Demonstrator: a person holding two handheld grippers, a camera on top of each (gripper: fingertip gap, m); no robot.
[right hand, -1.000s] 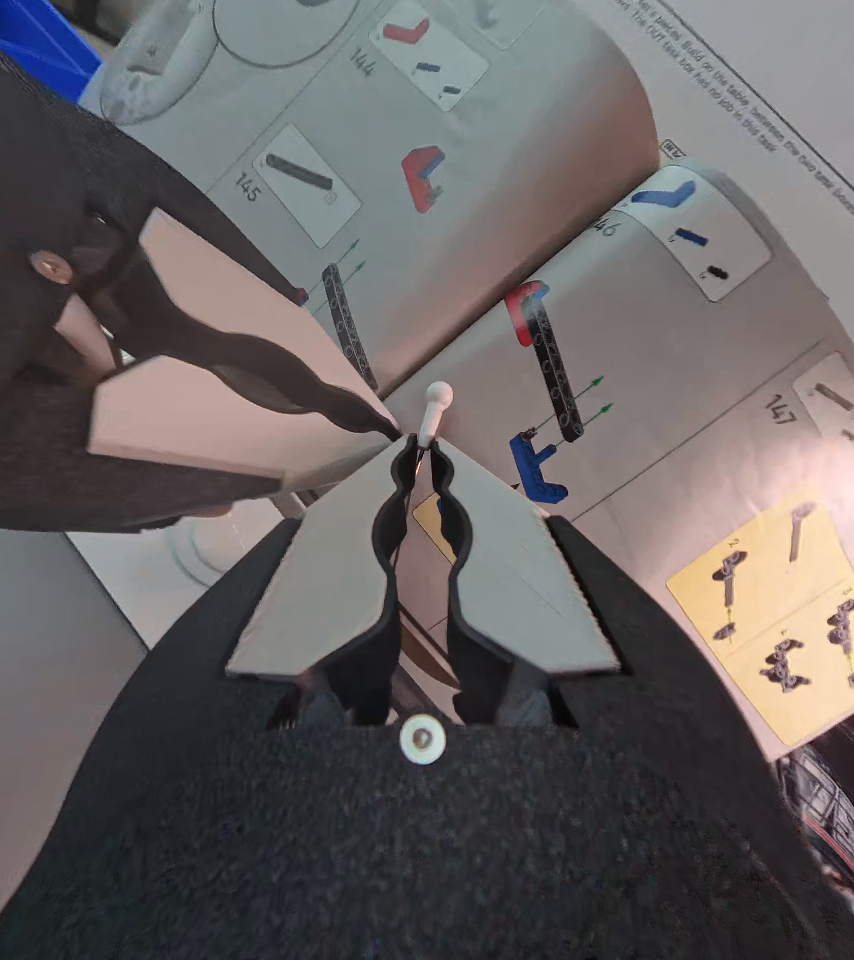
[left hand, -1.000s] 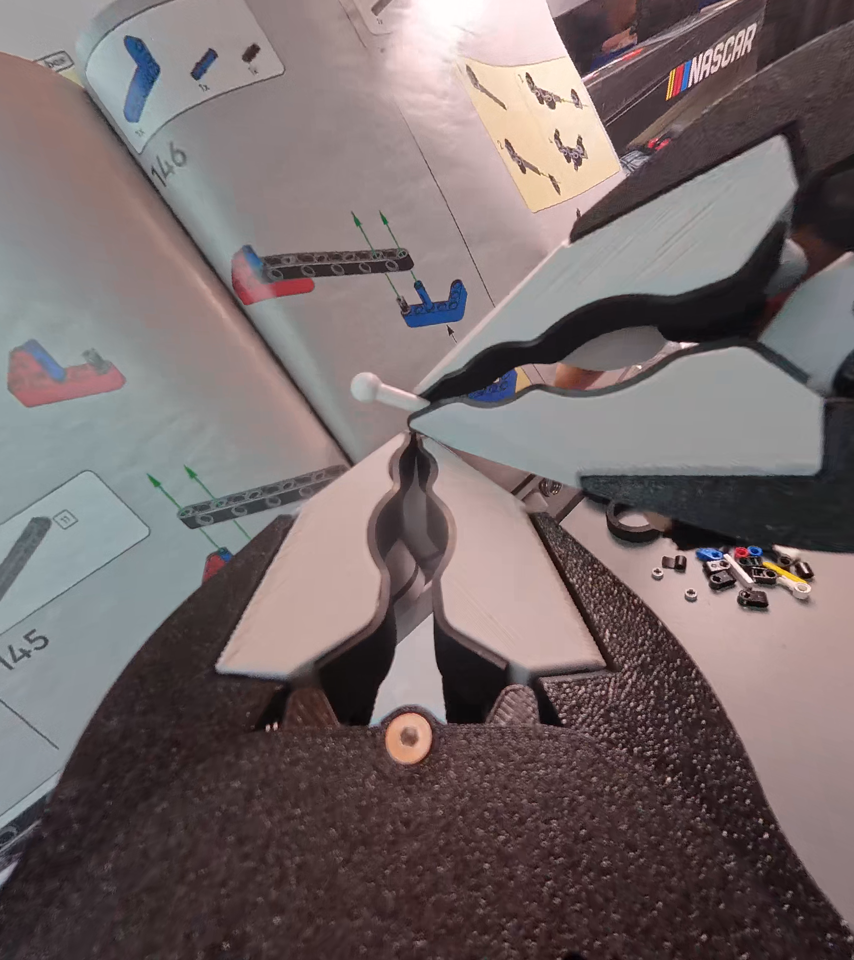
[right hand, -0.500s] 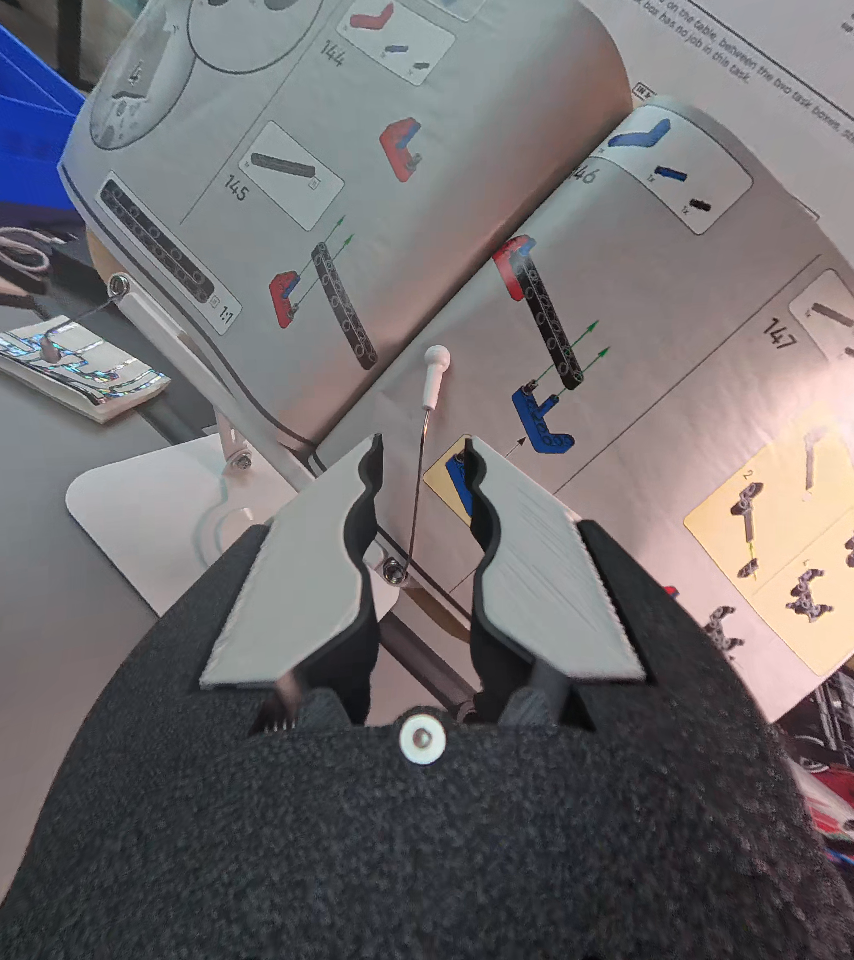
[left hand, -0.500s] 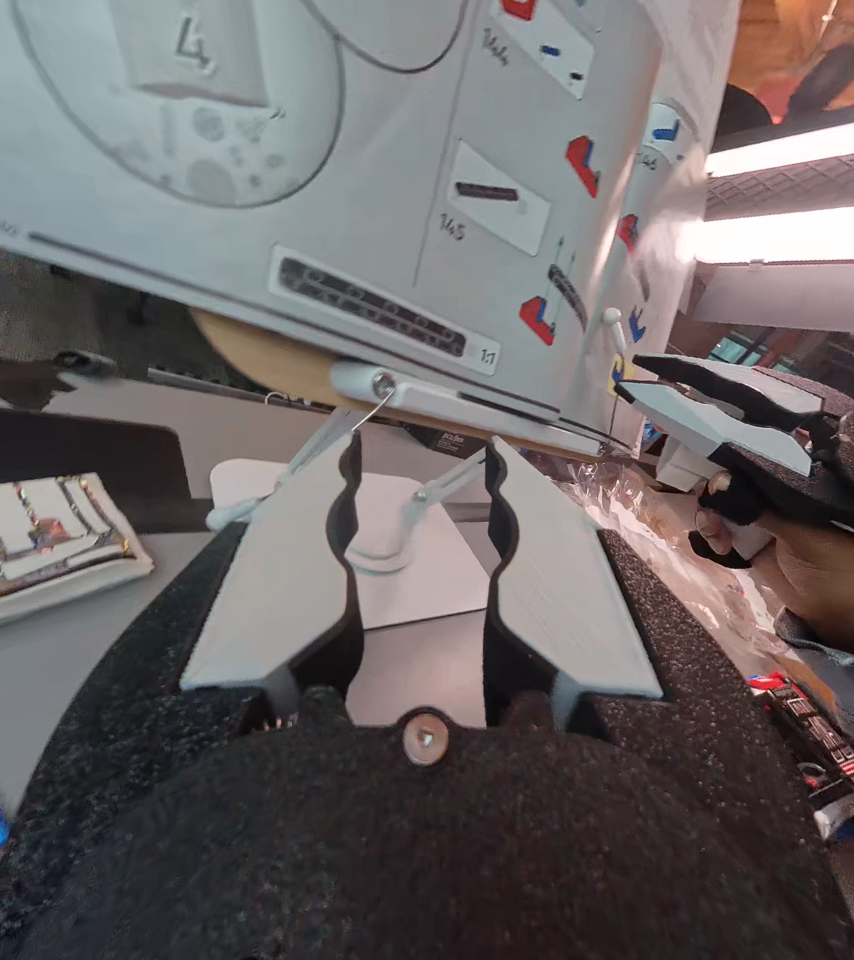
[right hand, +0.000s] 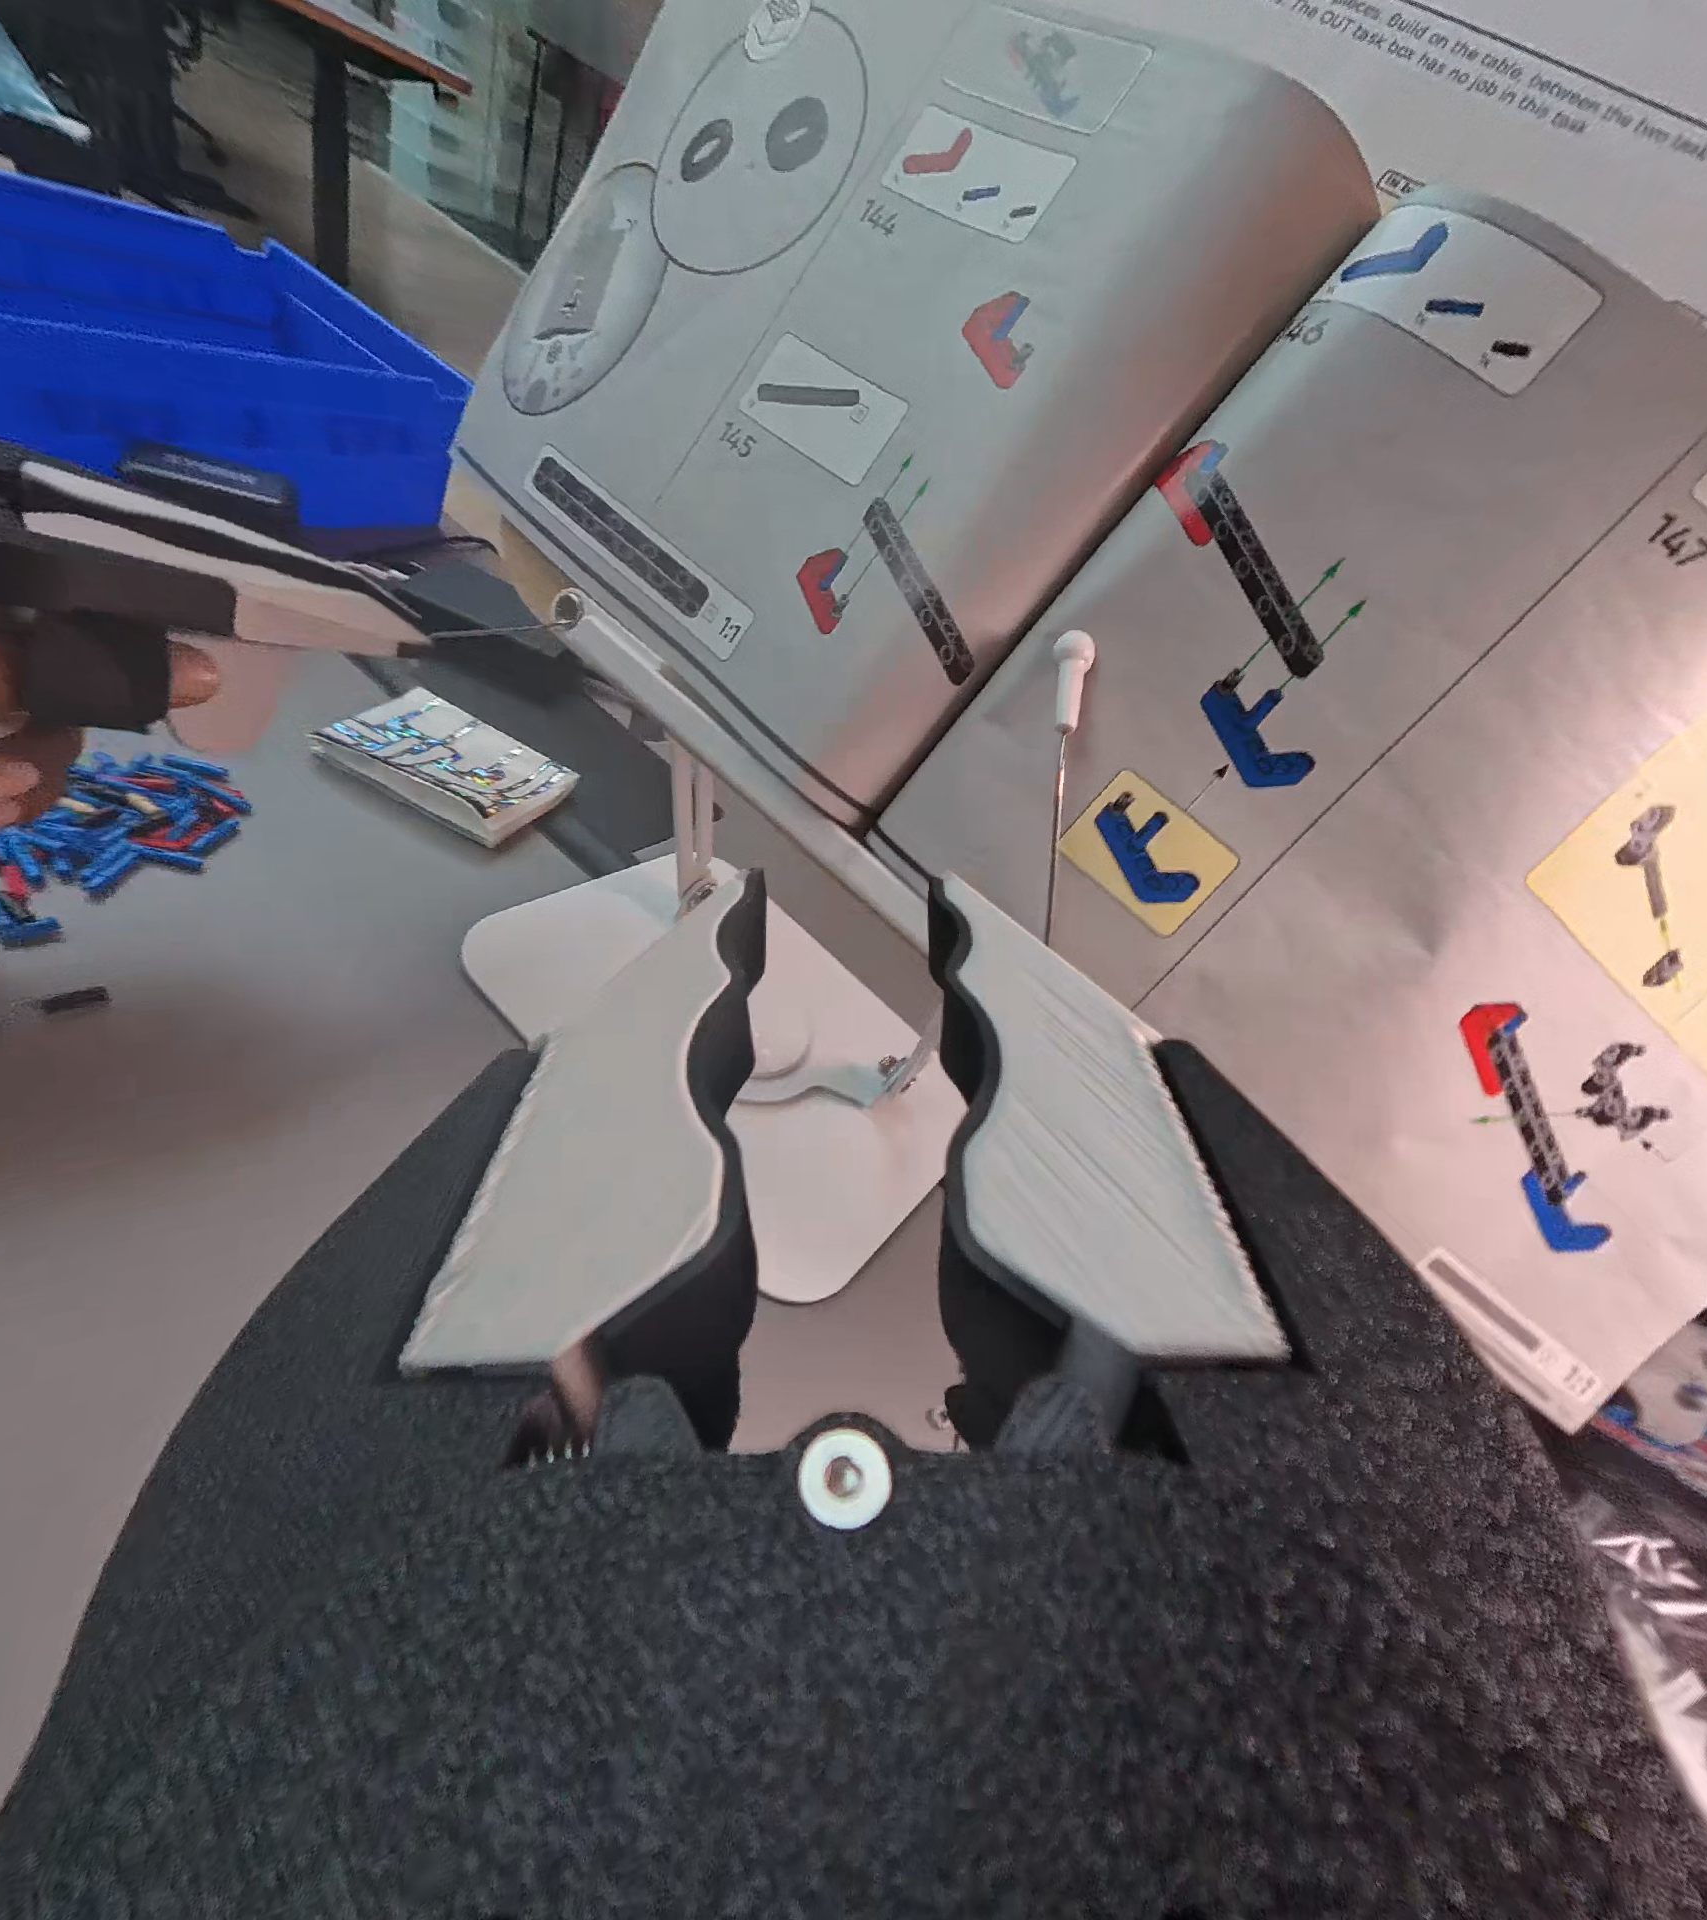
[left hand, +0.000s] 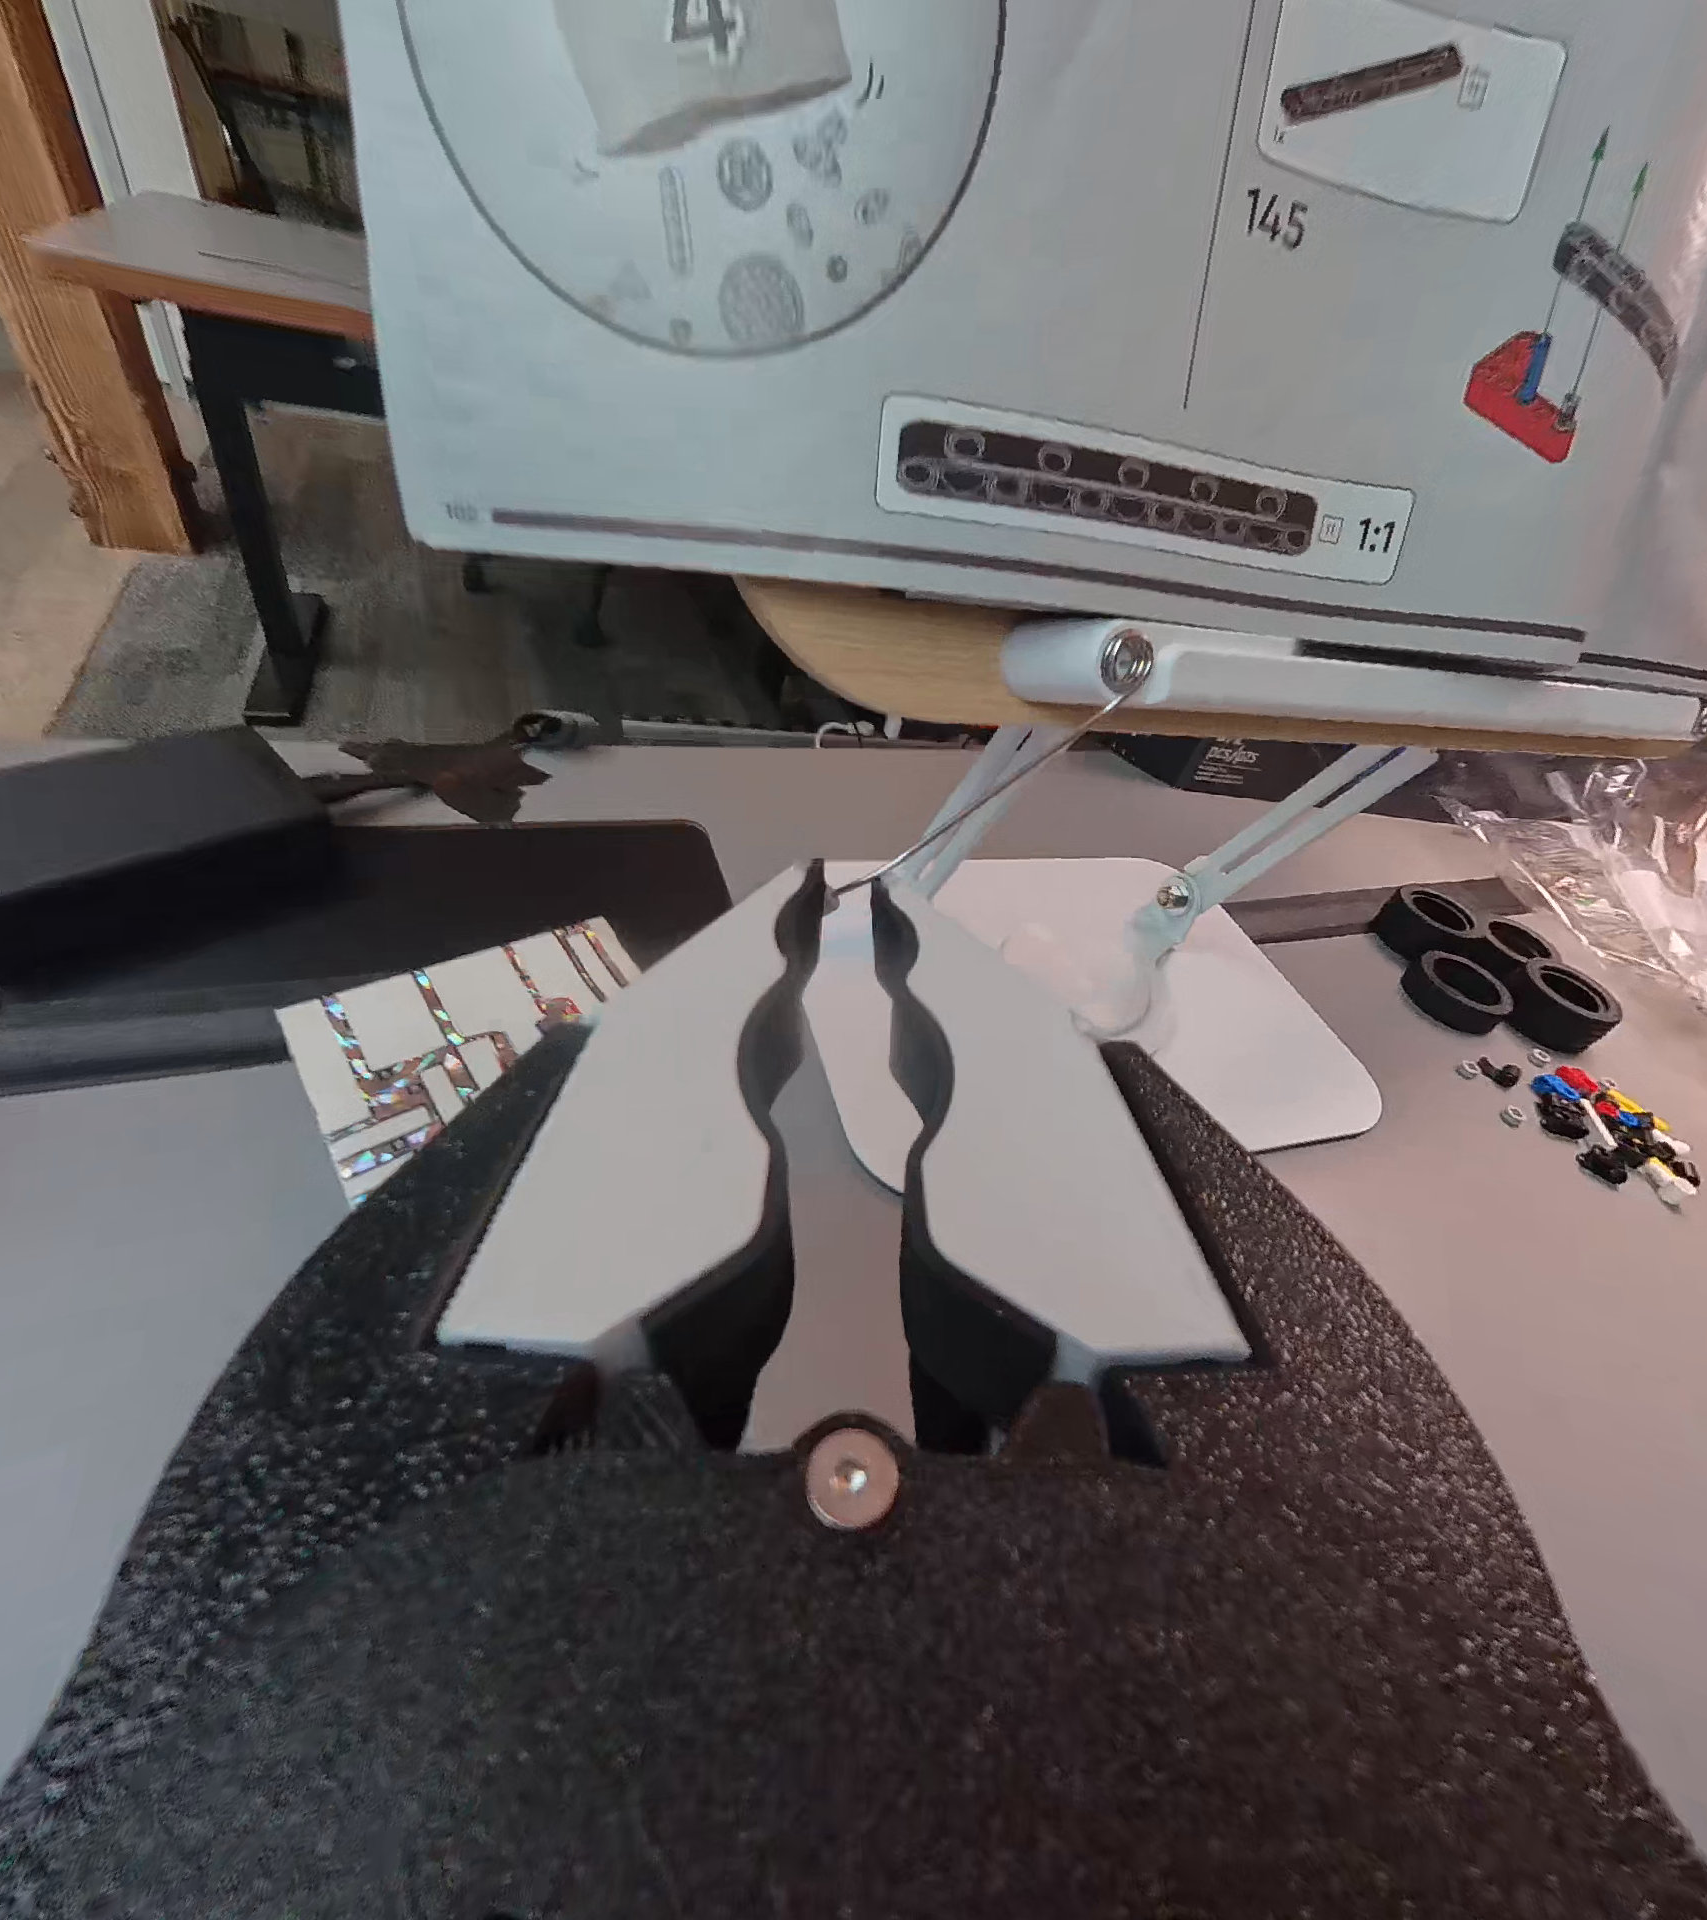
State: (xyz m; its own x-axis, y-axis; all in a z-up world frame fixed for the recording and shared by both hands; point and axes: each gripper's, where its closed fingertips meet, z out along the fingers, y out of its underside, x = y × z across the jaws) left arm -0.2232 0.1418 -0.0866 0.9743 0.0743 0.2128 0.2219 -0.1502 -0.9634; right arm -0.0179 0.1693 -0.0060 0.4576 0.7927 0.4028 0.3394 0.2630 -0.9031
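Under the open instruction booklet on its white stand, the left tongs stood nearly closed, tips pinching the stand's left wire page-holder. Right tongs gaped wide, empty, just below the right white-tipped page-holder lying against the page.

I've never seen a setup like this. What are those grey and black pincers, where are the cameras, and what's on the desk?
A person holds one hand-held gripper per hand; each picture comes from a camera on a gripper, looking along its fingers. The left hand-held gripper appears to pinch the page-holder wire of a book stand carrying an open instruction booklet. The right hand-held gripper is open, near the stand's other wire. Small building pieces, black tyres and a blue bin sit around.
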